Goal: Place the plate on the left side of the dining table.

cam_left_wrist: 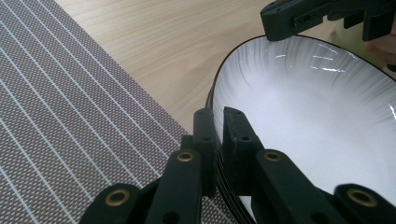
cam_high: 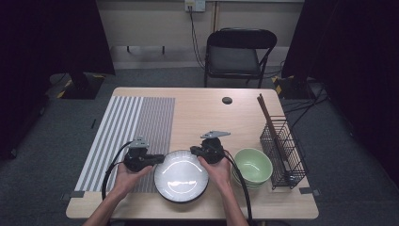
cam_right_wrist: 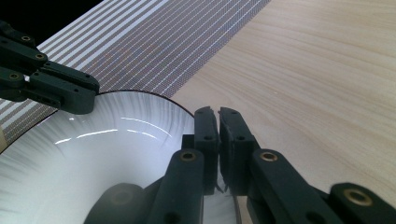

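Both jaw pairs hide the white plate's (cam_high: 181, 176) pinched rim.

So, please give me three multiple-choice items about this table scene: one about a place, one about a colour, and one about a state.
1. Where is the wire rack?
A. right of the green bowls
B. on the striped mat
C. on the chair

2. What colour is the inside of the plate?
A. red
B. white
C. green

3. How are the two grippers?
A. both wide open
B. both shut on the plate's rim
C. lying on the mat

Answers:
1 A, it stands beside the green bowls.
2 B, white with a dark rim.
3 B, the left gripper and the right gripper pinch opposite edges.
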